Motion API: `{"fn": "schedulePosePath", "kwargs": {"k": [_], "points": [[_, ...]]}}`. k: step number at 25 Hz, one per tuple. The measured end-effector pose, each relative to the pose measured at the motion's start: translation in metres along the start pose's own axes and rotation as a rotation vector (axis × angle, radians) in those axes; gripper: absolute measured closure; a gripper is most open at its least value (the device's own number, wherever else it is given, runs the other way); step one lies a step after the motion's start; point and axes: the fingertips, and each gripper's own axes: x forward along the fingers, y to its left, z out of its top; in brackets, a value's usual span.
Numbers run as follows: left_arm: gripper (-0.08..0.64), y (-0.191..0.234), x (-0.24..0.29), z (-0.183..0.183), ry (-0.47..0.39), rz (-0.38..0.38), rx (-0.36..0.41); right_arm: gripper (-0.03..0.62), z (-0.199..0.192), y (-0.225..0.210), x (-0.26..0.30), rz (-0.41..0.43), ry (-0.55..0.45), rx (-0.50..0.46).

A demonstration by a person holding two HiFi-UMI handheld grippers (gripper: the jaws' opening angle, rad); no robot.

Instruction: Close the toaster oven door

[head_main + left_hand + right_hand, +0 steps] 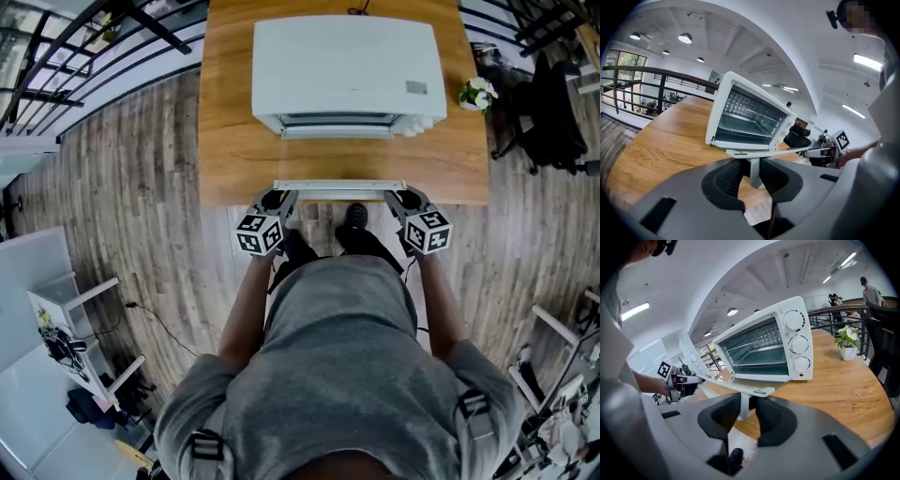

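A white toaster oven [347, 70] sits on the wooden table [230, 141], its glass door [339, 190] folded down flat toward me. My left gripper [277, 200] is at the left end of the door handle [752, 153]. In the left gripper view [757, 176] its pads stand close on either side of the handle's post, not clearly pressing. My right gripper [409, 200] is at the handle's right end [758, 391]. Its jaws [747, 411] also straddle a post with a thin gap. The oven cavity [759, 355] is open, and knobs [798, 344] run down its right side.
A small potted plant [476, 92] stands at the table's right edge, also seen in the right gripper view [847, 341]. A black chair [555, 112] is beyond it. I stand at the table's front edge on a wood floor [131, 234], with a railing [656, 84] behind.
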Motion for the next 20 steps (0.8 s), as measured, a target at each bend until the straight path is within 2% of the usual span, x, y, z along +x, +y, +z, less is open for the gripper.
{"fn": "schedulePosePath", "kwargs": {"k": [10,15,20], "points": [[0.443,0.000,-0.005,0.022,-0.098,0.085,-0.039,0.477,0.023,0.004,-0.001,0.172,-0.016,0.034],[0.442,0.000,-0.007,0.039,-0.168,0.116,-0.065,0.479,0.042,0.003,-0.004,0.221,-0.064,0.126],[0.442,0.000,-0.007,0.049,-0.205,0.138,-0.078,0.474,0.052,0.002,-0.004,0.254,-0.075,0.143]]}}
